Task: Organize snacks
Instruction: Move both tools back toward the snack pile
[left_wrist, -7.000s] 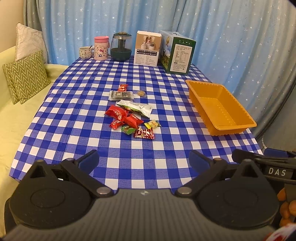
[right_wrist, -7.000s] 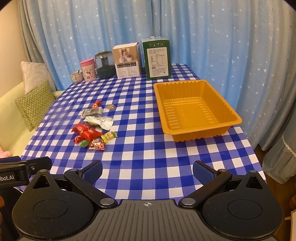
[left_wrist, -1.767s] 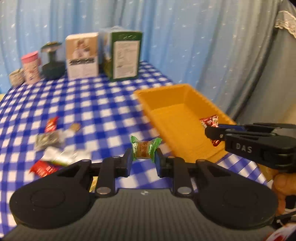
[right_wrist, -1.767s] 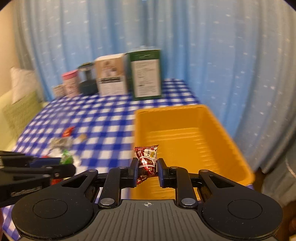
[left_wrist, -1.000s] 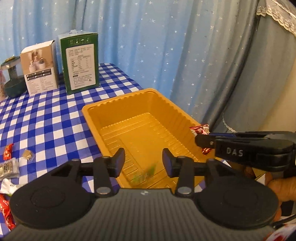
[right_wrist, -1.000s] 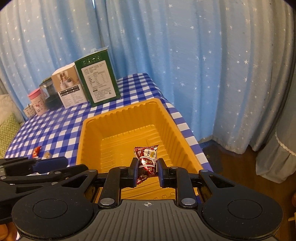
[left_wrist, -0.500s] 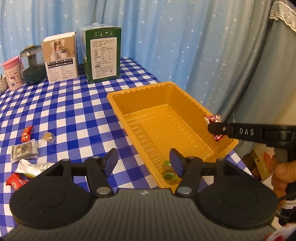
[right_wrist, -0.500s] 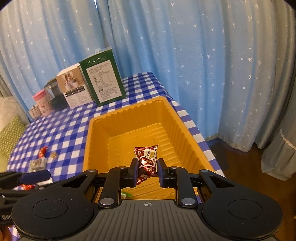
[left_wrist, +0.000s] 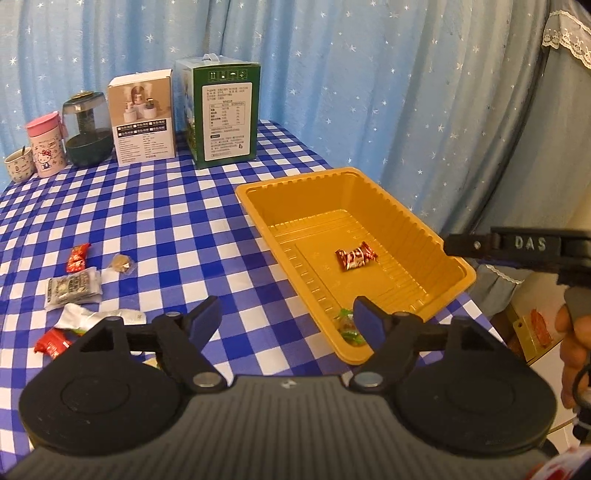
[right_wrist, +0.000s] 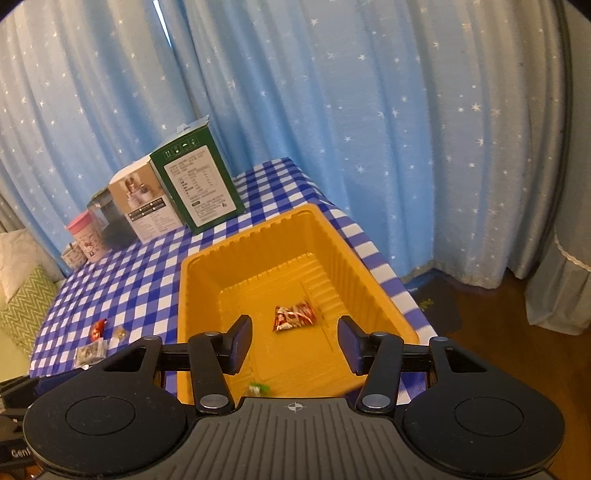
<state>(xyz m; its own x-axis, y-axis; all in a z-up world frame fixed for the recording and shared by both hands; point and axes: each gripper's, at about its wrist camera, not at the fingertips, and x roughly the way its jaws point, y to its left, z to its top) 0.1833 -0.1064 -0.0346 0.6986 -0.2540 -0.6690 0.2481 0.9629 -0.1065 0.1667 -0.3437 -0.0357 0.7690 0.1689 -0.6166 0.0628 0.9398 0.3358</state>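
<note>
An orange tray (left_wrist: 452, 264) (right_wrist: 188, 291) sits at the right end of the checked table. A red-wrapped candy (left_wrist: 356, 256) (right_wrist: 294, 315) lies on its floor, and a green-wrapped candy (left_wrist: 347, 326) (right_wrist: 259, 387) rests in its near corner. My left gripper (left_wrist: 288, 317) hangs over the tray's near-left edge, its jaws opening with nothing between them. My right gripper (right_wrist: 294, 345) (left_wrist: 476, 244) is above the tray, jaws opening and empty, the red candy lying below them. Several more wrapped snacks (left_wrist: 74, 290) (right_wrist: 90, 350) lie on the cloth to the left.
At the table's far end stand a green box (left_wrist: 221, 114), a white box (left_wrist: 142, 118), a dark jar (left_wrist: 86, 134), a pink cup (left_wrist: 46, 149) and a small mug (left_wrist: 18, 170). Blue starred curtains hang behind. A person's hand (left_wrist: 574, 347) holds the right gripper beyond the table's right edge.
The green candy dropped from my left gripper into the tray, and the gripper drew back leftwards while widening. My right gripper opened and the red candy fell onto the tray floor.
</note>
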